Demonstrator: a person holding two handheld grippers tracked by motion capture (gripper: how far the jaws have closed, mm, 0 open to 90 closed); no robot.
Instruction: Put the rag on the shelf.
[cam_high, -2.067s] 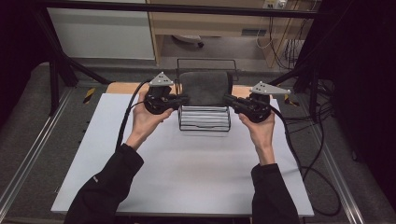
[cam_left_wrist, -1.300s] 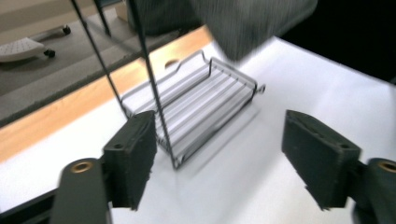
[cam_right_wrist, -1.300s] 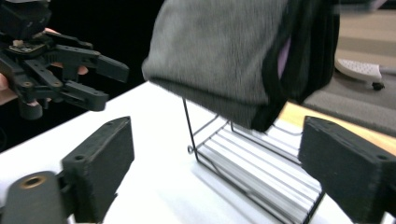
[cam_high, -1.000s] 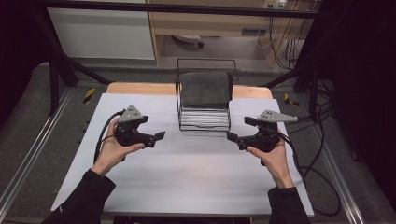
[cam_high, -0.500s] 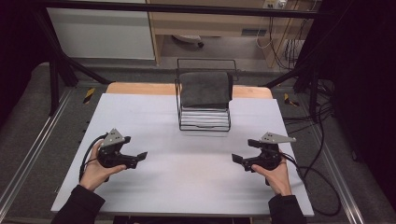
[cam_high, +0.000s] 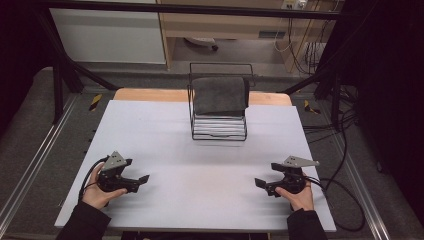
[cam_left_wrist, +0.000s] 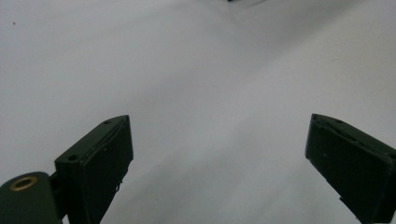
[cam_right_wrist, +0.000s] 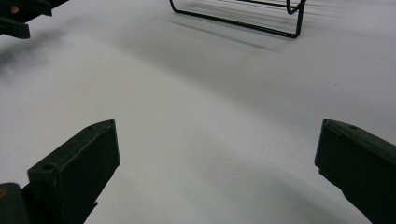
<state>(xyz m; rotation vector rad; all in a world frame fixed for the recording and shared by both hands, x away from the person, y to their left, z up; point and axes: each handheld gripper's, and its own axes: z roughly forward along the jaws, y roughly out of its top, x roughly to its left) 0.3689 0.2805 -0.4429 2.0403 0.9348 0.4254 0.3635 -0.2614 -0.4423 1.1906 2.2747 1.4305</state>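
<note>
A black wire rack (cam_high: 219, 131) stands at the far middle of the white table (cam_high: 200, 165), with a dark grey cloth (cam_high: 220, 95) draped over its top. My left gripper (cam_high: 141, 181) rests low over the table near the front left, jaws wide apart and empty. In the left gripper view the left gripper (cam_left_wrist: 217, 154) has only bare white surface between its jaws. My right gripper (cam_high: 261, 185) sits near the front right, also open and empty. The right gripper (cam_right_wrist: 217, 158) faces the rack's base (cam_right_wrist: 243, 18) far ahead.
Black cables (cam_high: 340, 200) trail off the table's right side. A wooden strip (cam_high: 150, 95) borders the far edge. Metal frame rails (cam_high: 30, 165) run along both sides. The other gripper (cam_right_wrist: 18, 18) shows at the top left of the right gripper view.
Both grippers have left the rack and cloth and drawn back toward the front corners of the table. The cloth stays draped on the rack.
</note>
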